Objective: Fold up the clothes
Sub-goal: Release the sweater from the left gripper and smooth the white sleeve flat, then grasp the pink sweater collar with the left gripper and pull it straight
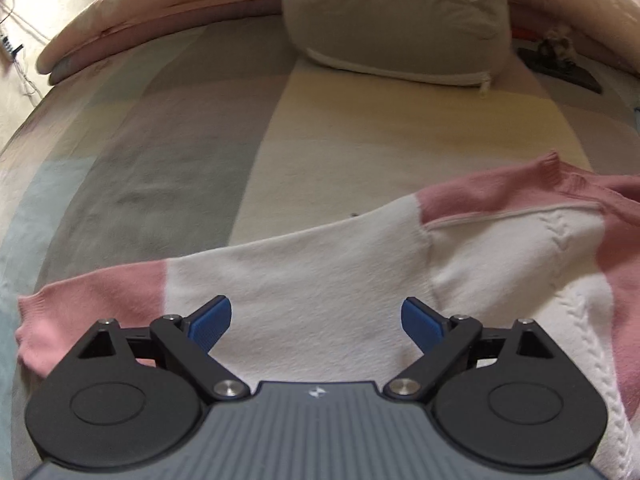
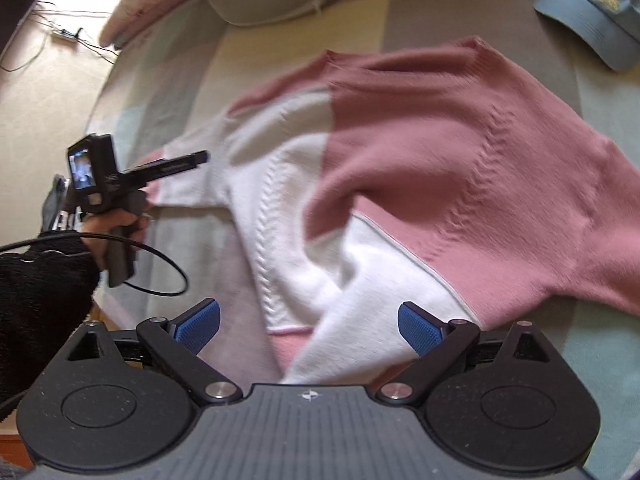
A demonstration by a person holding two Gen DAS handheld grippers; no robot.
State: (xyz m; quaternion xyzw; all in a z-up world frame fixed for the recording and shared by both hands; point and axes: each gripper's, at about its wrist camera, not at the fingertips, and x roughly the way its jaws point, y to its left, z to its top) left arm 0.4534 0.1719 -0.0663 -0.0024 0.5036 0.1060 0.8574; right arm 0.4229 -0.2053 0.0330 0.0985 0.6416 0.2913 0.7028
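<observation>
1. Sweater, one of it, pink and white with a cable-knit pattern, lies spread on the bed, whose cover is checked in grey, cream and pale blue
2. The right wrist view alone shows the sweater's broad pink body, a white sleeve folded across it, and a second white sleeve reaching out toward the left hand
3. That same view alone shows the left gripper from outside: a dark handle held in the person's hand, a black fuzzy sleeve at the wrist, a looped cable trailing from it, and the tip over the pink cuff end of the outstretched sleeve
4. One light blue cap sits at the far right of the bed, seen only from the right wrist
5. The left wrist view alone shows the outstretched sleeve at close range, pink cuff to the left, with a dark flat object on the bed at the far right
6. One grey pillow at the head of the bed shows in both views
7. Left gripper: its two blue-padded fingers stand wide apart above the white part of the sleeve, nothing clamped
8. Right gripper: its two fingers are likewise wide apart, with the folded white sleeve lying between and below them, not gripped
</observation>
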